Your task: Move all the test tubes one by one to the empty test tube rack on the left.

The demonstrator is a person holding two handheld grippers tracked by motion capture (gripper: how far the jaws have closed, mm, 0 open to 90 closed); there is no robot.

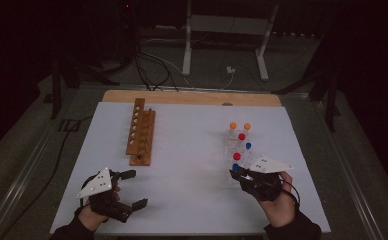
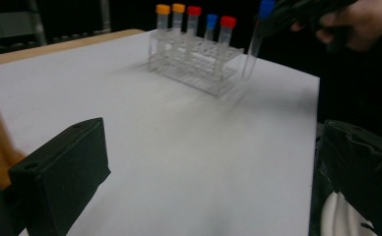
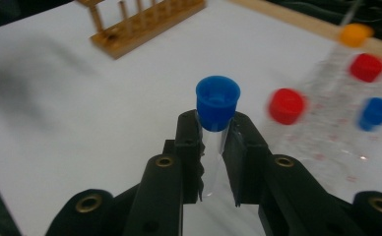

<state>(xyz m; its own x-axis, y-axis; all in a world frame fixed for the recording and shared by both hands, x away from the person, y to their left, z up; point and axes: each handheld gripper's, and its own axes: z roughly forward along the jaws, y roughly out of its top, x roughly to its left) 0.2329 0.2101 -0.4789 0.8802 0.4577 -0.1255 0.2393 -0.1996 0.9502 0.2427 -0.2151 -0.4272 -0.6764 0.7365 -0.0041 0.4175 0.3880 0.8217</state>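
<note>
Blue-capped tube (image 3: 215, 118) sits pinched between the jaws of the right gripper (image 3: 212, 147) at the lower middle of the right gripper view, its clear body clamped by the black pads and its cap standing just above them. In the high view that same gripper (image 1: 245, 175) lies at the lower right of the frame, just at the near end of the clear rack (image 1: 239, 150), held in the person's right hand (image 1: 278, 200). From the left gripper view the tube (image 2: 256, 42) hangs at the upper right, tilted, with its lower end close beside the rack (image 2: 199, 61); whether it touches the rack is hard to say, since the picture is blurred there.

At the lower left of the high view the left gripper (image 1: 132, 189) rests over the white tabletop (image 1: 192, 165) with its jaws spread wide and nothing between them.

Farther up, the clear rack holds tubes with orange, red and blue caps. The wooden rack (image 1: 141, 132) lies at the upper left of the tabletop, well apart from the clear one.
</note>
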